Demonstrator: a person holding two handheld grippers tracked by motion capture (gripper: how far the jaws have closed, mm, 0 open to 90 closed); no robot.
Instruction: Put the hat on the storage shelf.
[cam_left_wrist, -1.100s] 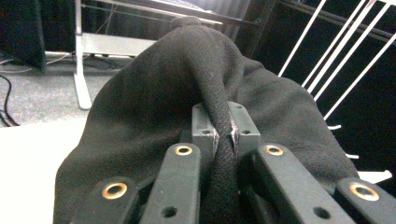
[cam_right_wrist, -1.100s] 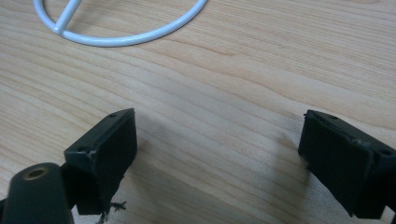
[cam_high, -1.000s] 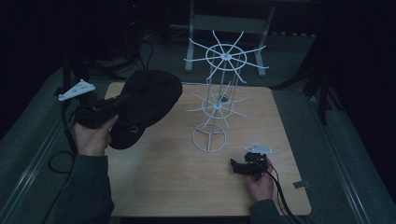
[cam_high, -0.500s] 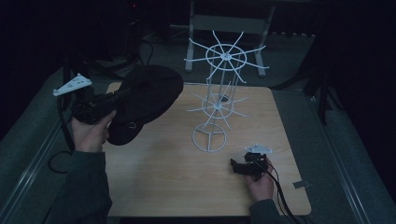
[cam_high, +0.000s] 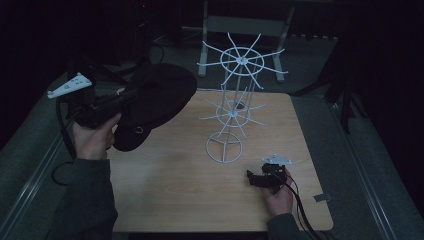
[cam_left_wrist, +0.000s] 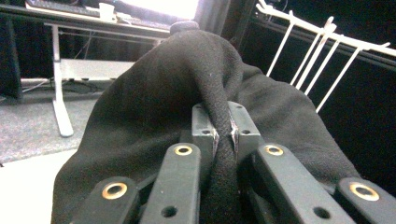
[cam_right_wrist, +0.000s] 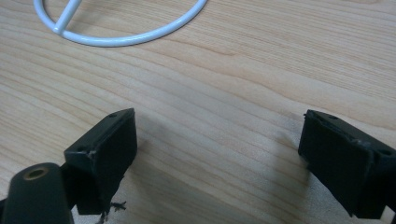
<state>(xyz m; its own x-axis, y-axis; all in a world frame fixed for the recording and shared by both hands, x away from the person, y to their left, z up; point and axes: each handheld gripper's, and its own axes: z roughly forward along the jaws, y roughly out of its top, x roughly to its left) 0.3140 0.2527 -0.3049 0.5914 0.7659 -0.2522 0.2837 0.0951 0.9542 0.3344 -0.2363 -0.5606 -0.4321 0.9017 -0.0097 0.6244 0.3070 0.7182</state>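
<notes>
A black fabric hat (cam_high: 157, 97) hangs in the air over the table's left edge, with my left gripper (cam_high: 126, 96) shut on a fold of it. In the left gripper view the pads pinch that fold of the hat (cam_left_wrist: 163, 93) at the gripper's (cam_left_wrist: 224, 133) tips. A white wire rack (cam_high: 232, 115) with spoked tiers stands mid-table, to the right of the hat; its arms (cam_left_wrist: 317, 51) rise behind the hat. My right gripper (cam_high: 252, 178) rests low on the wooden table (cam_high: 175, 190) at the front right, open, nothing between its jaws (cam_right_wrist: 217, 154). The rack's base ring (cam_right_wrist: 121, 39) lies just ahead of it.
A desk frame with white legs (cam_high: 245, 25) stands beyond the table's far edge. Cables trail from both grippers. A small grey tab (cam_high: 322, 197) lies near the front right corner. Dark floor and a rail (cam_high: 35, 175) run along the left side.
My left hand has lifted the hat slightly and tipped it up towards the rack. The right gripper has stayed where it was.
</notes>
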